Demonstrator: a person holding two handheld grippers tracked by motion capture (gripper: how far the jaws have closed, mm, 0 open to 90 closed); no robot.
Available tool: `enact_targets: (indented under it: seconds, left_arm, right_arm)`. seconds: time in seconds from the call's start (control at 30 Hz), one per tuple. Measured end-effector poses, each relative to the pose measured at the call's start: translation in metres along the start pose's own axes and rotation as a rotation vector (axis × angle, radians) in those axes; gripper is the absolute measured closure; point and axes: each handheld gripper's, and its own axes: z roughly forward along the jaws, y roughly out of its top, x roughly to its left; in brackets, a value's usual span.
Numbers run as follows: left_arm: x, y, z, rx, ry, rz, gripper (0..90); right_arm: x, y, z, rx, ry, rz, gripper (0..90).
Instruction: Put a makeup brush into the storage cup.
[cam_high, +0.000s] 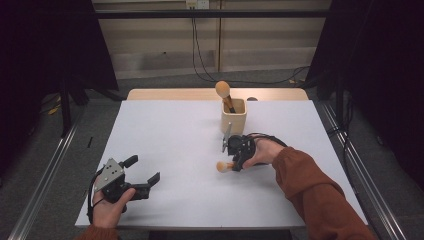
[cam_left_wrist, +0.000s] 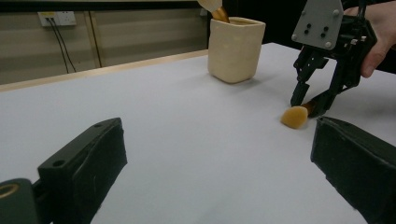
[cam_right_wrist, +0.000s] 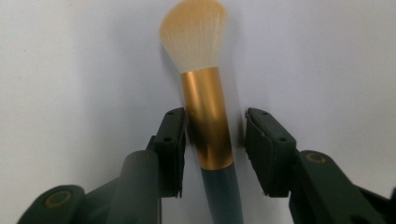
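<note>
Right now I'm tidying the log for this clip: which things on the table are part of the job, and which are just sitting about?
In the job:
- brush lying on the table, between the right gripper's jaws, a gap on one side
- cup with another brush standing in it

Sitting about:
- left gripper, jaws open over bare table
- cables on the floor behind

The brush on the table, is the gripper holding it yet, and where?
Not yet. The right gripper straddles the makeup brush at its gold collar: one pad touches it, a gap remains on the other side. The left gripper holds nothing.
</note>
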Motion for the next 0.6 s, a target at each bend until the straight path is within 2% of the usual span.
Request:
enact_targets:
  seconds: [0.07,0.1,0.23,0.33,0.57,0.6]
  left_arm:
    - [0.0001,-0.0001,0.0,0.002,-0.001,0.001,3.3]
    - [0.0001,-0.0001,0.0,0.003,0.0,0.002,3.3]
    - [0.001,-0.0006,-0.0003,0.01,0.008,0.001,3.3]
    - [0.0009,-0.0006,-0.0004,0.01,0.008,0.001,3.3]
    - [0.0012,-0.0008,-0.0006,0.014,0.011,-0.002,3.3]
    - [0.0011,-0.0009,-0.0007,0.014,0.011,-0.002,3.3]
  right_arm:
    - [-0.0001,0.0015,0.0009,0.0,-0.009,-0.011,62.0]
    - [0.0012,0.0032,0.0004,0.02,-0.006,-0.006,64.7]
    - [0.0015,0.0063,0.0002,0.041,-0.001,-0.004,70.9]
    - [0.0007,0.0056,0.0005,0.031,0.004,0.004,74.0]
    - [0.0009,0.0055,0.0001,0.03,-0.003,-0.002,74.6]
    - [0.0011,0.0058,-0.0003,0.036,-0.002,0.01,74.7]
